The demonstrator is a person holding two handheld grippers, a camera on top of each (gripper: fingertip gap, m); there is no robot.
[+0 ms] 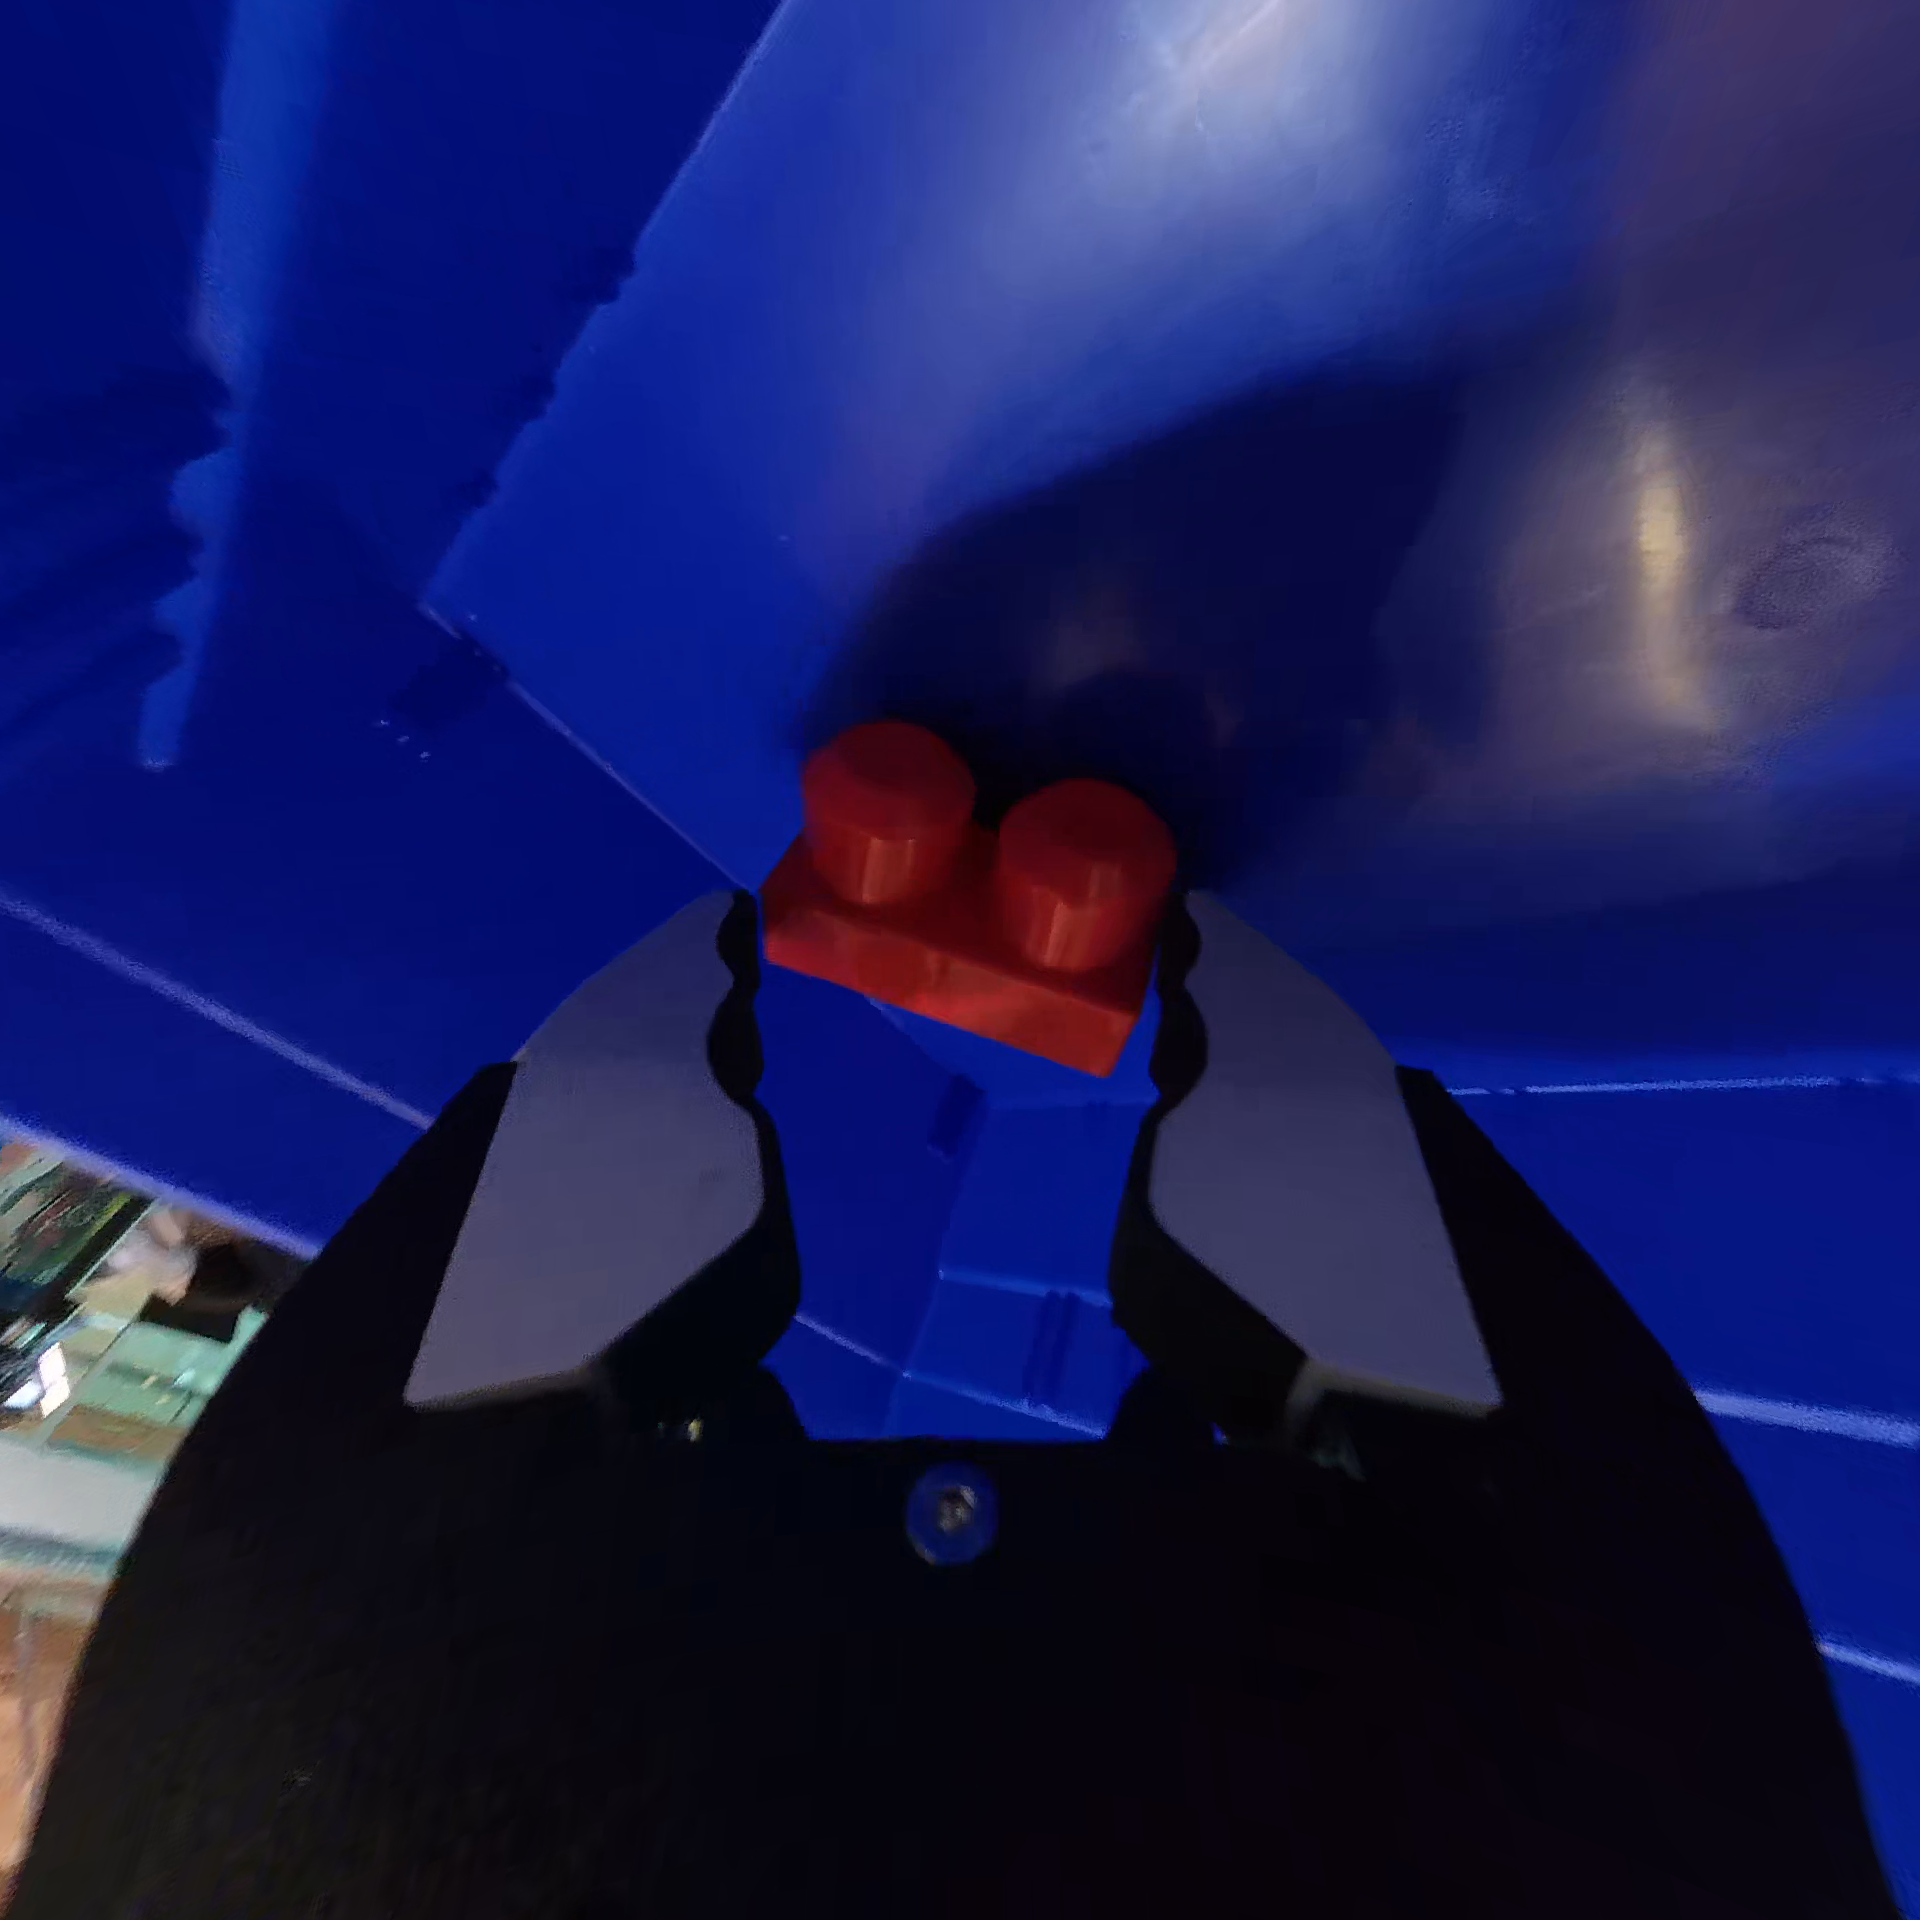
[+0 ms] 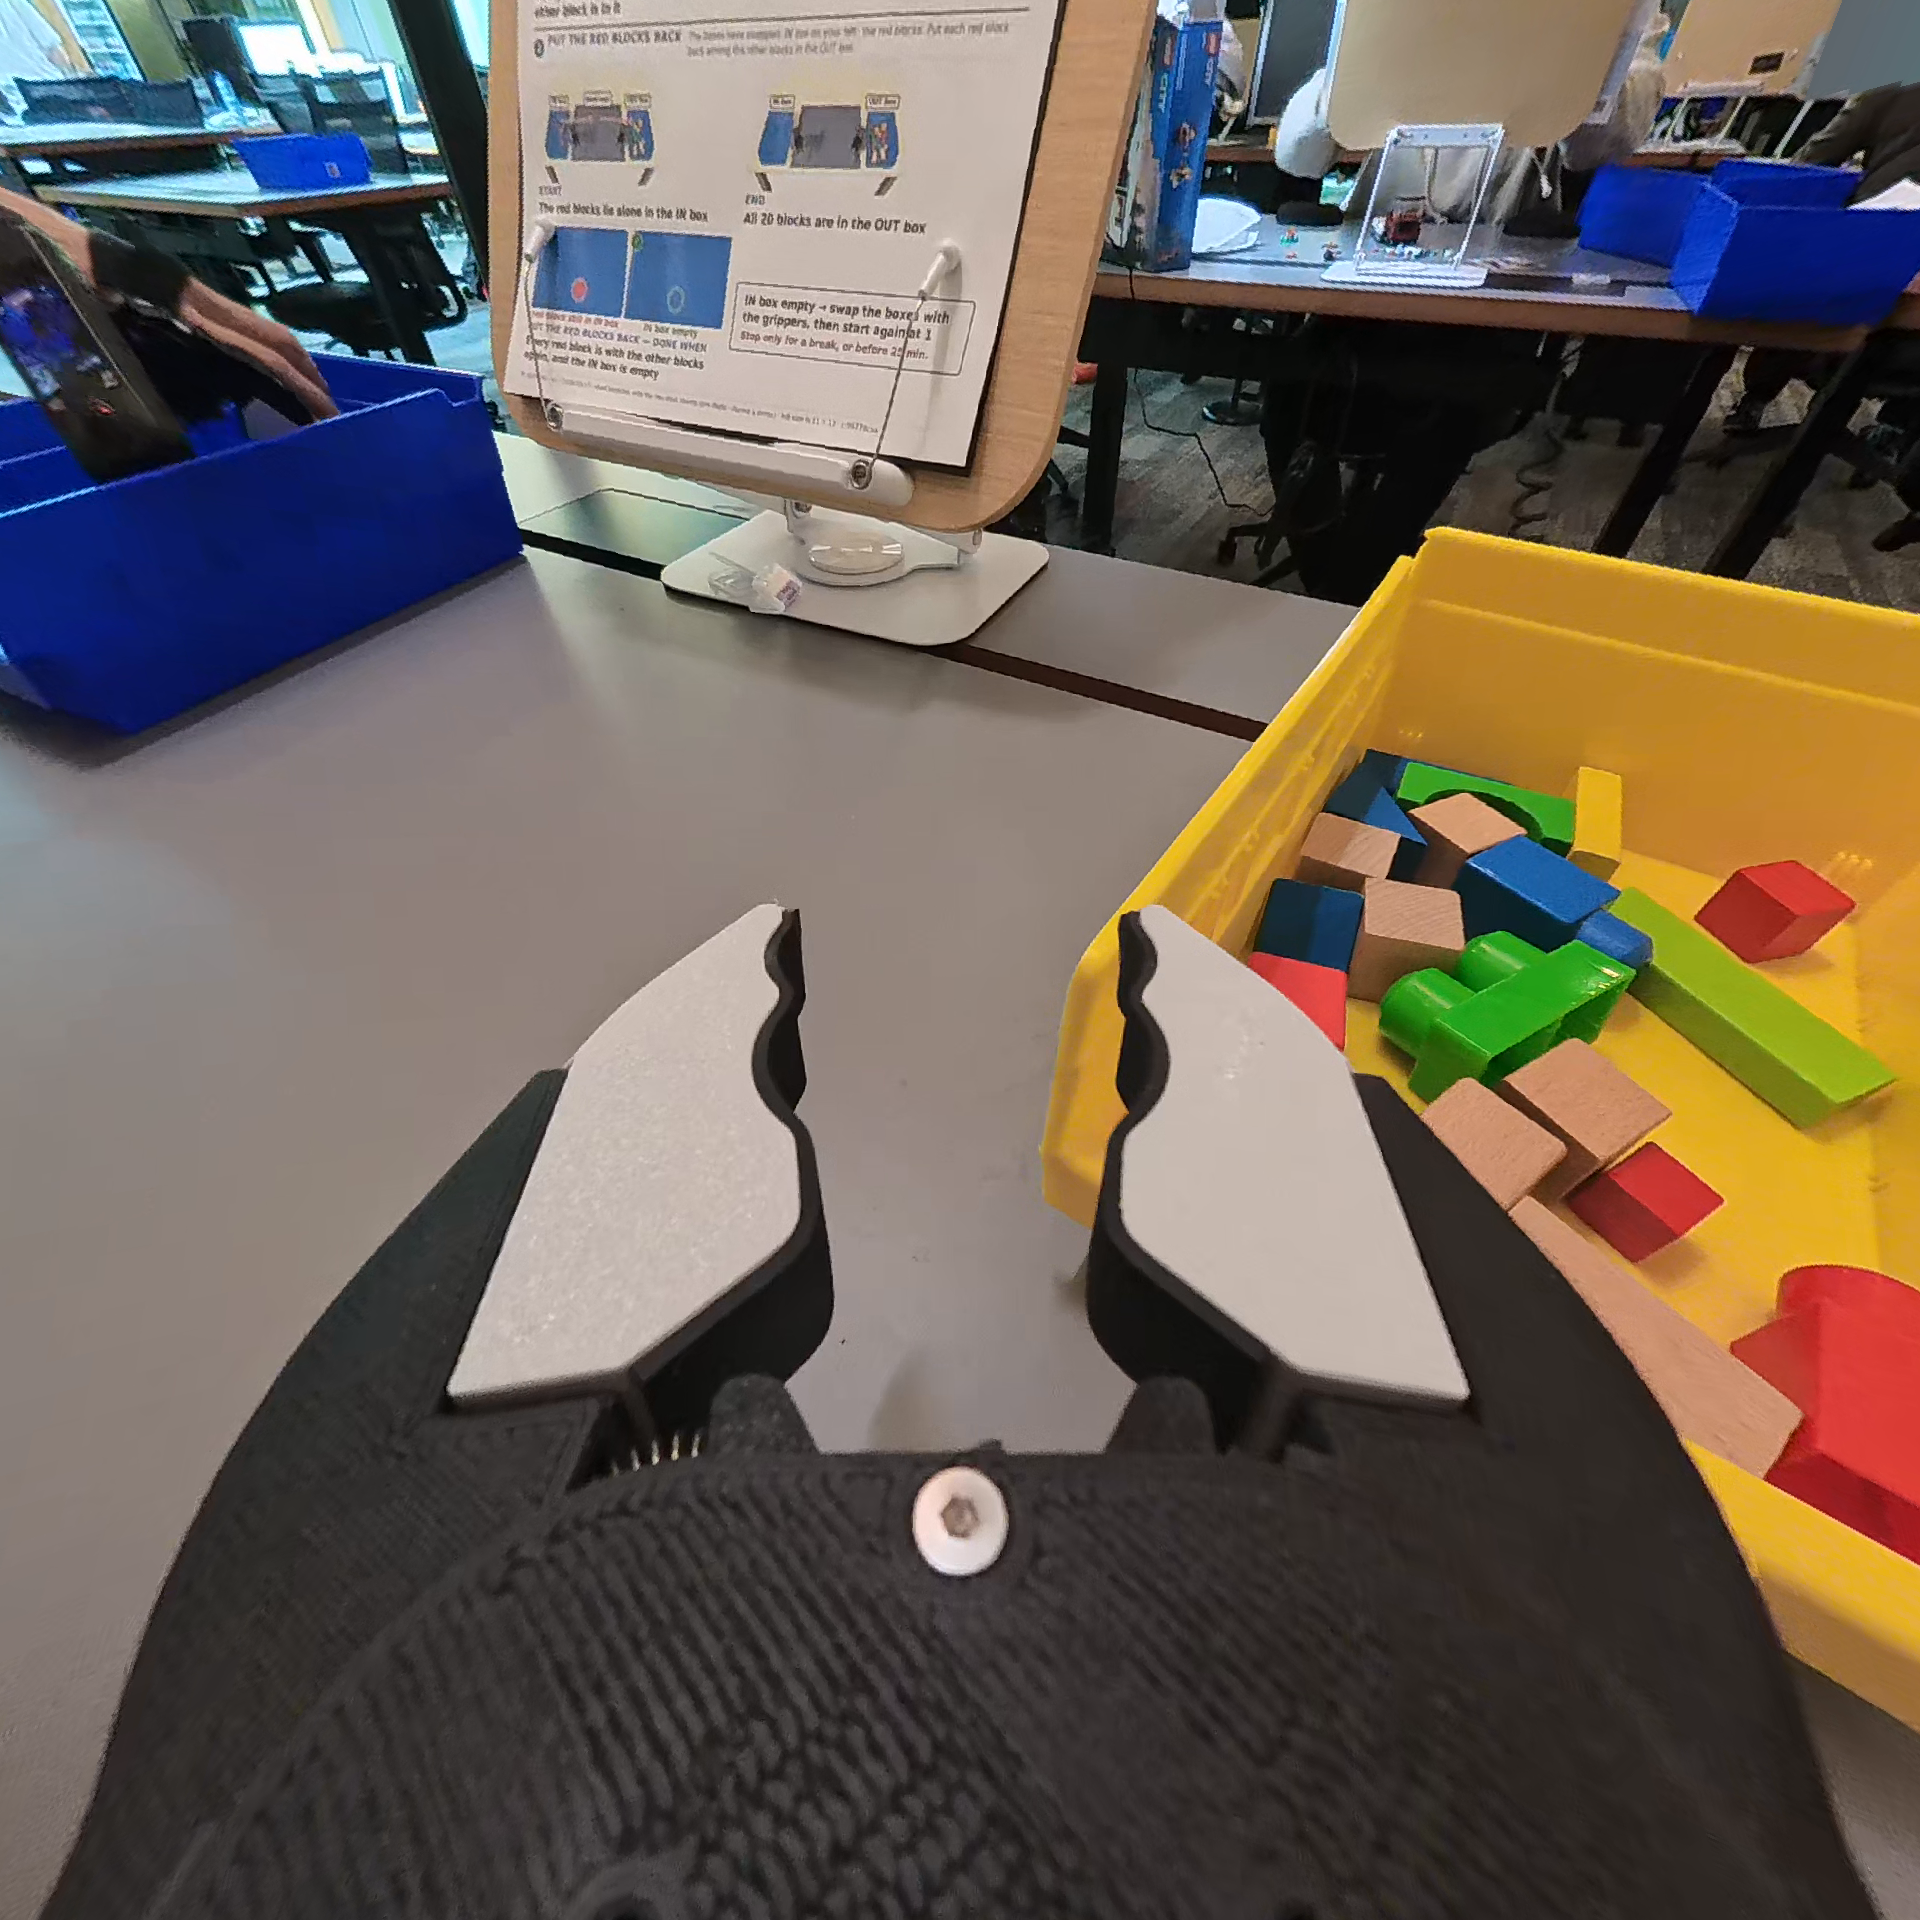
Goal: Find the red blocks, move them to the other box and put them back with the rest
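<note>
In the left wrist view my left gripper point(image 1: 961, 920) is inside the blue box point(image 1: 1039, 364). Its fingertips are closed on the two ends of a red two-stud brick point(image 1: 966, 945), which sits tilted between the pads. In the right wrist view the blue box point(image 2: 260, 561) stands at the far left with the left gripper's body point(image 2: 94, 364) and a hand reaching into it. My right gripper point(image 2: 961, 935) is open and empty over the grey table point(image 2: 520, 883), just left of the yellow box point(image 2: 1299, 748). That box holds several blocks, among them a red cube point(image 2: 1771, 909) and other red pieces point(image 2: 1647, 1200).
A wooden stand with a printed sheet point(image 2: 769, 260) stands on a white base at the back of the table between the two boxes. Green, blue and plain wooden blocks fill the yellow box's left part. Other tables with blue boxes lie beyond.
</note>
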